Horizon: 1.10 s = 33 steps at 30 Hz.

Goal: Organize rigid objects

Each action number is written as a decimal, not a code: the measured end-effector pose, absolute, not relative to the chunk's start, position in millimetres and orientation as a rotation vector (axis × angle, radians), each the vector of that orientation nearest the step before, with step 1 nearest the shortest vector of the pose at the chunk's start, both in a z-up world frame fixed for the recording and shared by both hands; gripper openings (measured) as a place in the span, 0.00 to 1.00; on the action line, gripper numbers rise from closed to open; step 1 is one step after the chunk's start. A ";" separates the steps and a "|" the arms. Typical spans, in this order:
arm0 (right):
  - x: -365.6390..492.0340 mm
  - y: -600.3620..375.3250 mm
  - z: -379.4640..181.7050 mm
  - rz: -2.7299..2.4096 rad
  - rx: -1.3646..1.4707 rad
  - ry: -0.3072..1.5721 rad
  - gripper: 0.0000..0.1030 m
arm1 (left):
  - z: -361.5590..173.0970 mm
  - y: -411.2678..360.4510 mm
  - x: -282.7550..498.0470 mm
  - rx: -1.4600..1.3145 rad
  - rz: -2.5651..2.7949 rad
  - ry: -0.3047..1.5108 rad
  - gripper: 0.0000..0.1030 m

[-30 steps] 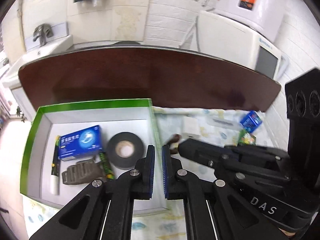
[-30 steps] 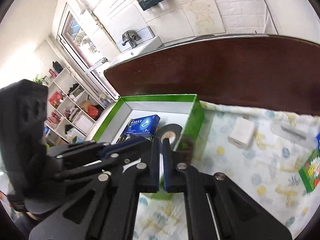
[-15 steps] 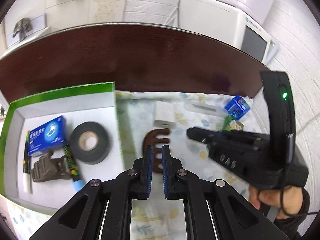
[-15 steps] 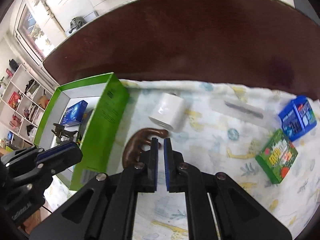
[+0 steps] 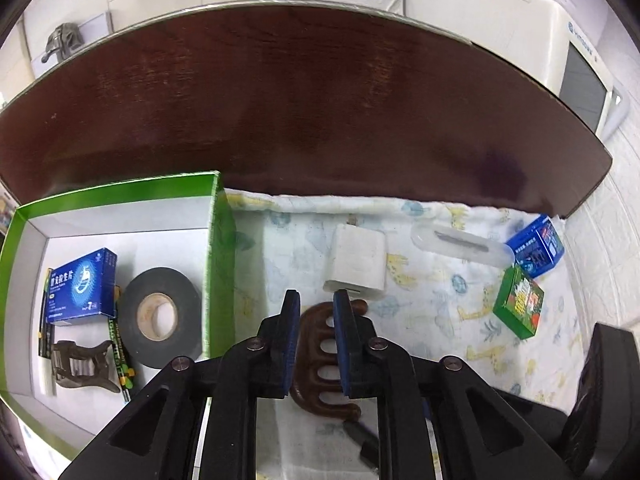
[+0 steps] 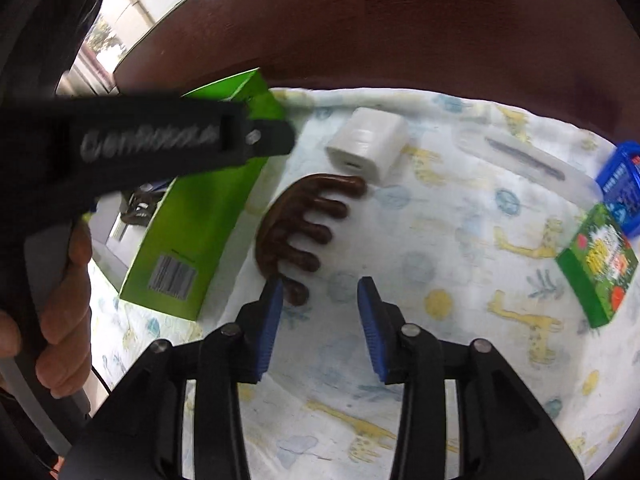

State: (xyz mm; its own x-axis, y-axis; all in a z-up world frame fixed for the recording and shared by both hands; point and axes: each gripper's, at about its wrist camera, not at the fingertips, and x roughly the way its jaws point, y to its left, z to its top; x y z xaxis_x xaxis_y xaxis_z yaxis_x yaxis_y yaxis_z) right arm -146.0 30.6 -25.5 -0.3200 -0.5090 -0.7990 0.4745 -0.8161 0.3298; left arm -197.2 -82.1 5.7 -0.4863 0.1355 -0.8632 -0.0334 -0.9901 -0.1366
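Jaws of both the left hand-held gripper (image 5: 314,312) and right hand-held gripper (image 6: 320,312) have just been opening over the brown comb (image 6: 298,220), nothing gripped yet.

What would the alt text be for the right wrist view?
The right claw hangs open over a brown wooden comb on a giraffe-print cloth. A green box stands left of it, a white charger beyond it, and the left claw's black body fills the upper left.

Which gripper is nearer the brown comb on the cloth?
Left. The left gripper straddles the brown comb, jaws just opening. The right gripper, also opening, sits at its near end, one pad beside the last tooth.
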 end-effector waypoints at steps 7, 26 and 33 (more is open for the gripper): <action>-140.9 -16.1 -49.3 -2.157 1.291 0.062 0.48 | 35.1 -112.5 -192.9 -1.462 2.712 -0.200 0.37; -148.2 -9.1 -78.1 -2.421 1.319 0.099 0.44 | 28.3 -85.7 -181.0 -1.407 2.634 -0.081 0.46; -152.2 30.2 -89.2 -2.375 1.361 -0.099 0.46 | -9.8 -32.0 -193.6 -1.534 2.483 -0.082 0.46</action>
State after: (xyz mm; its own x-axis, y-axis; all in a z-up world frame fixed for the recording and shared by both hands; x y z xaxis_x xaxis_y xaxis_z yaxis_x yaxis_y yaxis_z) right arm -152.2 30.2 -89.2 -0.4459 -0.3740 -0.8132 0.3050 -0.9176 0.2548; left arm -193.6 -32.0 -9.8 -0.4299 0.2163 -0.8766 -0.1578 -0.9739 -0.1629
